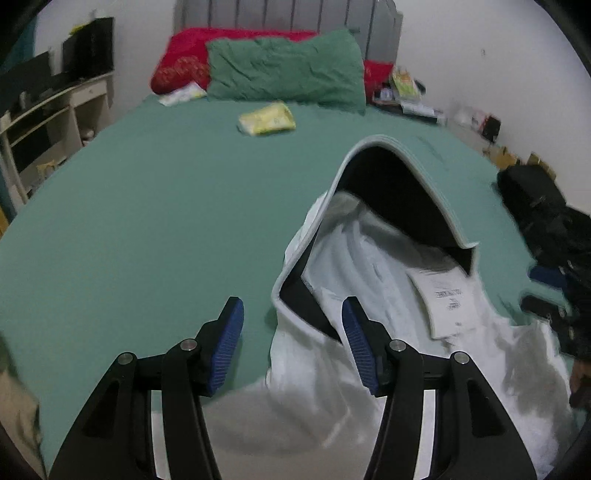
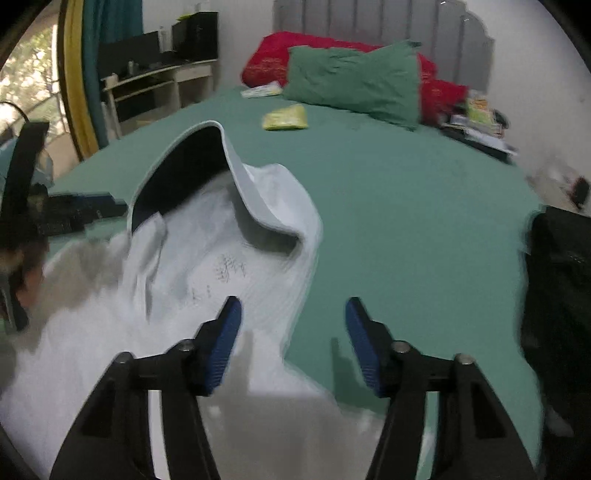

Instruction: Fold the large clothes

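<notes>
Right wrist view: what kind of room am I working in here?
Most likely a bedroom: a bed with a green sheet, a green pillow against a padded headboard, and a shelf unit by the wall.

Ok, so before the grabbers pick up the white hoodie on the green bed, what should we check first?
1. Left gripper open: ok, its blue pads are apart and nothing is between them.
2. Right gripper open: ok, also holding nothing.
3. White hooded garment on the green bedsheet: ok, but it is rumpled, with the hood standing up.
4. Garment spread flat: not ok.
5. Room to fold: ok nearby; the yellow packet and green pillow lie farther up the bed.
6. Sleeves and hem: cannot tell, blurred or out of view.
</notes>
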